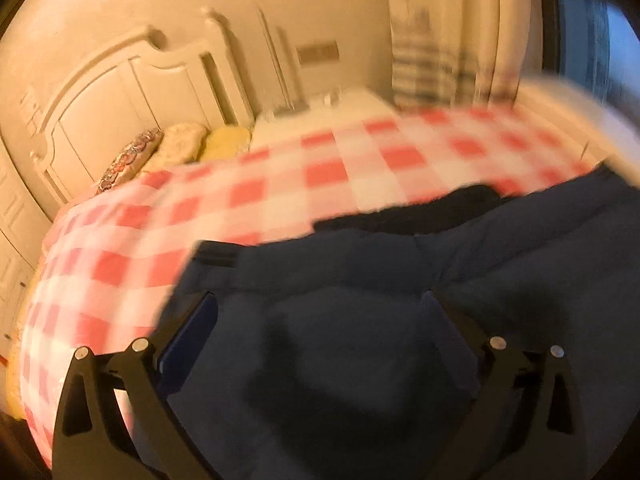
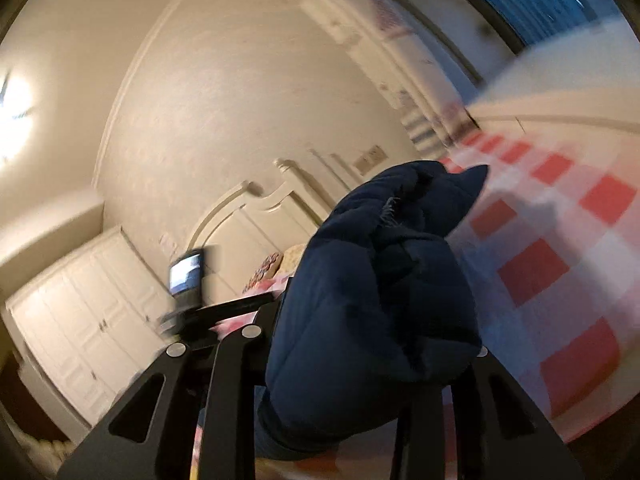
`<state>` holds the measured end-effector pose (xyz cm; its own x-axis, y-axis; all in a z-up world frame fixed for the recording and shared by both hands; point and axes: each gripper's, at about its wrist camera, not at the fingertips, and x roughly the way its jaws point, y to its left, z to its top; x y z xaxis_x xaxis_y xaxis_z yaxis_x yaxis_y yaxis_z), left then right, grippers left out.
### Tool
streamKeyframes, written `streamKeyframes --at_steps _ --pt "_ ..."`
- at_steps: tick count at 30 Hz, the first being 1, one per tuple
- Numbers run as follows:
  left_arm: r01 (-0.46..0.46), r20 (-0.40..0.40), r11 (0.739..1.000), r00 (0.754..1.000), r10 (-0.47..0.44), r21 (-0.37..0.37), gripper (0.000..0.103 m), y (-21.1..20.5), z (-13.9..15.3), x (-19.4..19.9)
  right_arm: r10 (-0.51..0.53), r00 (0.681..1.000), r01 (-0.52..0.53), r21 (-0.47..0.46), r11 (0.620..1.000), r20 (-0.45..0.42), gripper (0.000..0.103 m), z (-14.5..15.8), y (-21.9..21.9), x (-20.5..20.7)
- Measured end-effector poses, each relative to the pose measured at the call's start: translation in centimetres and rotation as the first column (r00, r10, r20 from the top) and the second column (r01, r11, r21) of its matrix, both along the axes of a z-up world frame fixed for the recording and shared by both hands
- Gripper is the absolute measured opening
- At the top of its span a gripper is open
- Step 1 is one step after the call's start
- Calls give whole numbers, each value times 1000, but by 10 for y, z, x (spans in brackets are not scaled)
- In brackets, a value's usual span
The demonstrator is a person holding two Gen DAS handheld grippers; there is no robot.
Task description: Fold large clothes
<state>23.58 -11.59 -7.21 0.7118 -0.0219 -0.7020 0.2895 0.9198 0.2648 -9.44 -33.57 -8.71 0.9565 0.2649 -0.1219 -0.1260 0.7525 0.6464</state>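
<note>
On one checked bed, one navy garment.

In the left wrist view, our left gripper fills the lower part of the frame, its two black fingers spread wide toward the lower left and lower right corners. The jaws stand well apart, blue pads facing inward. In the right wrist view, our right gripper rises from the bottom centre, tilted so that the room leans to the left. Its jaws are drawn in on a thick bunch of the navy garment, which hides the tips. Near the left middle of that frame, blurred, we see part of the left gripper's body with its small screen.
</note>
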Motion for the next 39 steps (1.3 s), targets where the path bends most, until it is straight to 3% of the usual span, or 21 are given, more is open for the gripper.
streamKeyframes --at_steps 1,3,5,9,12,17,20,23,25,28,30,33,36,39 --pt "-5 -50 998 999 8 57 101 -12 -22 12 8 1000 -8 -37 999 2 33 4 7 -4" --pt "4 -72 999 997 -2 36 101 -14 -30 18 17 1000 -18 -110 994 -11 33 10 18 -5" --pt "-5 -92 1000 996 8 29 101 -11 -26 19 21 1000 -22 -120 992 -9 33 9 18 -5" --pt "0 20 1000 1000 0 -21 101 -2 -2 -12 15 1000 -17 -88 996 -19 33 2 11 -1" --pt "15 6 999 1000 -16 47 99 -7 -8 -25 6 999 -8 -69 998 -35 33 1 10 0" --pt "69 95 997 993 -66 -32 101 28 -4 -104 2 999 -8 -118 993 -52 33 8 13 8" --pt "117 106 993 988 -116 0 101 38 -22 -144 2 999 -9 -132 991 -52 33 17 18 13" --pt "194 139 981 972 -192 -3 101 52 -33 -180 14 999 -21 -203 979 -34 33 36 39 20" --pt "203 93 979 976 -199 -34 101 71 -41 -189 33 999 -36 -260 965 -15 33 54 59 29" --pt "213 25 964 977 -212 -159 101 105 -43 -191 73 997 -66 -360 931 6 33 82 95 49" --pt "201 26 945 979 -202 -259 101 142 -34 -196 121 993 -100 -457 884 16 34 101 135 68" --pt "85 96 945 994 -57 -315 101 202 -19 -198 172 985 -145 -597 789 -11 34 113 198 96" --pt "-66 98 910 988 115 -409 101 270 -12 -188 242 967 -224 -723 653 -81 34 102 279 129" --pt "-198 52 833 964 261 -516 100 335 -11 -184 268 937 -327 -836 441 -225 34 58 363 155"
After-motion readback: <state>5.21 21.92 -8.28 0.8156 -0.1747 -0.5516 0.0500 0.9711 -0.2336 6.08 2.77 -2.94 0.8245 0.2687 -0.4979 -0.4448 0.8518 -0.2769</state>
